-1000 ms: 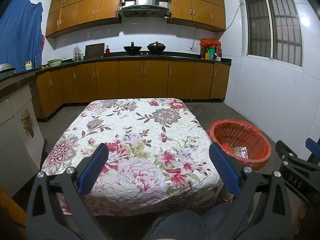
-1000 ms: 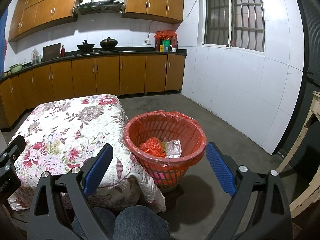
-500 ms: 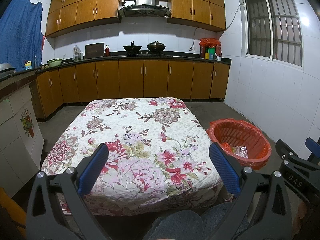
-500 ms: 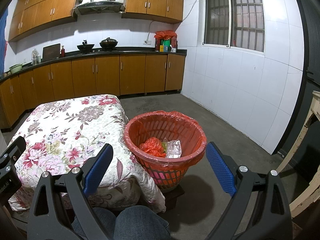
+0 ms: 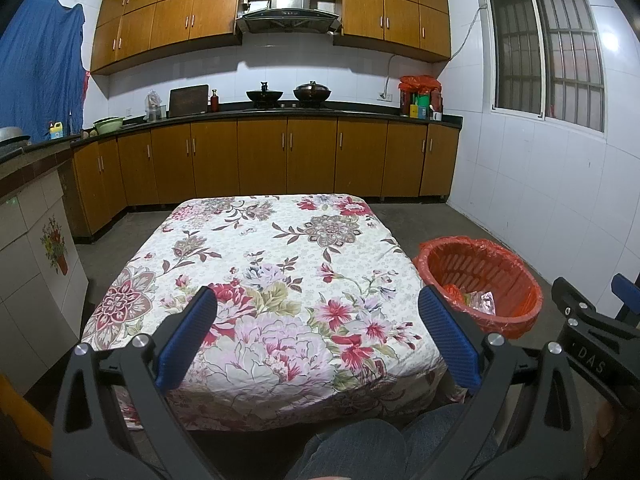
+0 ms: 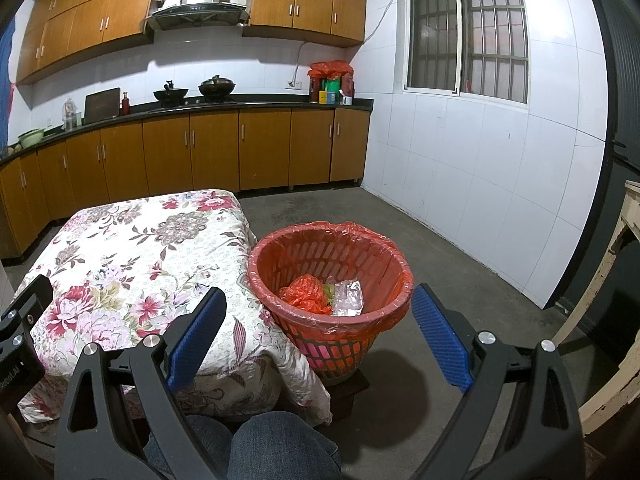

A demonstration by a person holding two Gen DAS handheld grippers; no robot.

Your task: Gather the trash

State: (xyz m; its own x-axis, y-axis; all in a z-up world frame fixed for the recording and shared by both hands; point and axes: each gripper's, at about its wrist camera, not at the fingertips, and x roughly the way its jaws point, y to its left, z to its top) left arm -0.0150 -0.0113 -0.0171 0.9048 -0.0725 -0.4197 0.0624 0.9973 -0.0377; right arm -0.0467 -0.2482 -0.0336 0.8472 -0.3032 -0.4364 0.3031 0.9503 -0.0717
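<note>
An orange bin lined with an orange bag stands on the floor at the table's right side; it also shows in the left wrist view as the bin. Inside lie a crumpled orange bag and a clear plastic wrapper. My right gripper is open and empty, held in front of the bin. My left gripper is open and empty over the near end of the table with the flowered cloth. No loose trash shows on the cloth.
Brown kitchen cabinets and a worktop with pots run along the far wall. A tiled counter stands to the left, a white tiled wall to the right. A worn wooden frame sits at the far right. A person's knees are below.
</note>
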